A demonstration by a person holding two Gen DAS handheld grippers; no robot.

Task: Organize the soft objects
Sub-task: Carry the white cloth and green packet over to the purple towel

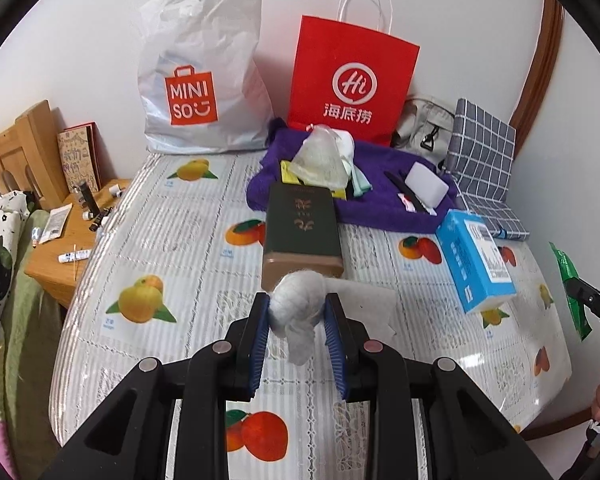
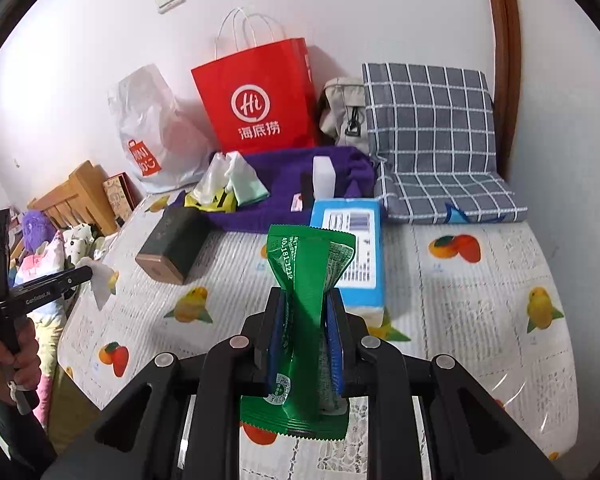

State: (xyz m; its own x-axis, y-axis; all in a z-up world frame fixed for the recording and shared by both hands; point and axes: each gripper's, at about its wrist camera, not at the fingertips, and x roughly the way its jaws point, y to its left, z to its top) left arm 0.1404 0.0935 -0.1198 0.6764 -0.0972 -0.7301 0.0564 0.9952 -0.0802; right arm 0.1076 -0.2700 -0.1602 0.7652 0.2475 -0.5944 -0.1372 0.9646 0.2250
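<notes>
Above the table [image 1: 188, 240], jaws pinch a cotton wad [image 1: 298, 308] and green packet [image 2: 306, 320].

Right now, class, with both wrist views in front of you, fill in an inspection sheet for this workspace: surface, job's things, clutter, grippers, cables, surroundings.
Surface: table under a fruit-print cover.
Job's things: pale fluffy wad; green packet; purple towel at the back carrying small cloths.
Clutter: dark green box, blue carton, white block, red paper bag, white plastic bag, checked cushion.
Grippers: left gripper shut on the wad; right gripper shut on the packet.
Cables: nothing seen.
Surroundings: white wall, wooden bedside stand, bedding at left.
</notes>
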